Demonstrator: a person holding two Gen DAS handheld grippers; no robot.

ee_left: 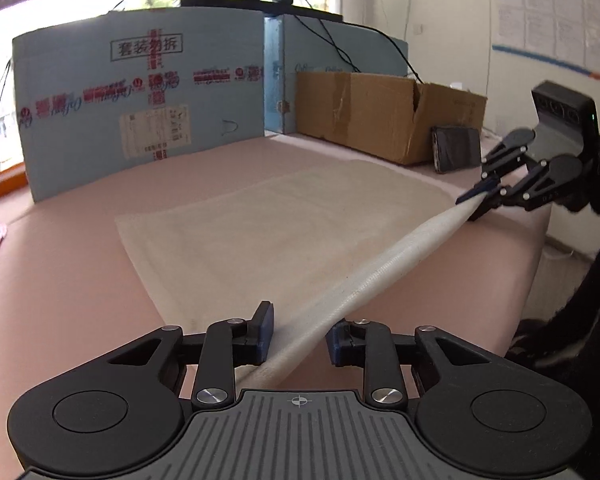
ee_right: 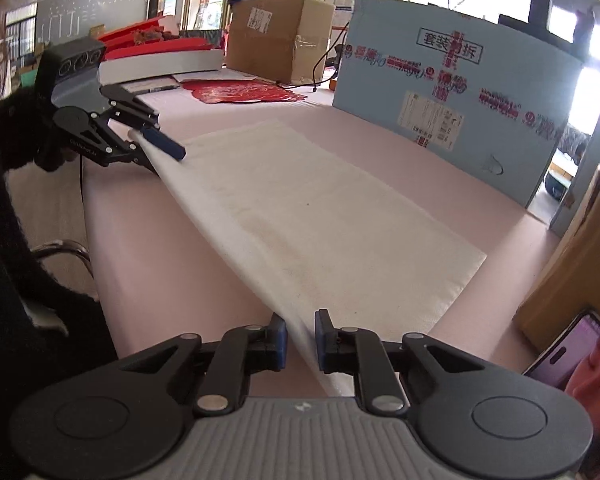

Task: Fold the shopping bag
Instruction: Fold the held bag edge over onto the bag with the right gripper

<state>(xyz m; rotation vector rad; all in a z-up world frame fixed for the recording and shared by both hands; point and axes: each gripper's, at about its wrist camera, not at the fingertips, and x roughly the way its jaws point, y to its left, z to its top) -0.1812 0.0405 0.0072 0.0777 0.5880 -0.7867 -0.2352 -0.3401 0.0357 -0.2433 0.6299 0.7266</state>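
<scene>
Over pink table [ee_left: 80,264]: left hand-held gripper [ee_left: 300,338], right hand-held gripper [ee_right: 300,338] each pinching shopping bag [ee_right: 320,216] edge.

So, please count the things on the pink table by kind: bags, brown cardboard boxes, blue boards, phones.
White shopping bag: 1
Brown cardboard boxes: 2
Blue boards: 2
Phones: 1
Total: 6

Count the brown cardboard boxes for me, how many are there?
2. One open cardboard box sits at the table's right side beside the phone. One closed cardboard box stands beyond the table's far left end. Others may be hidden.
</scene>
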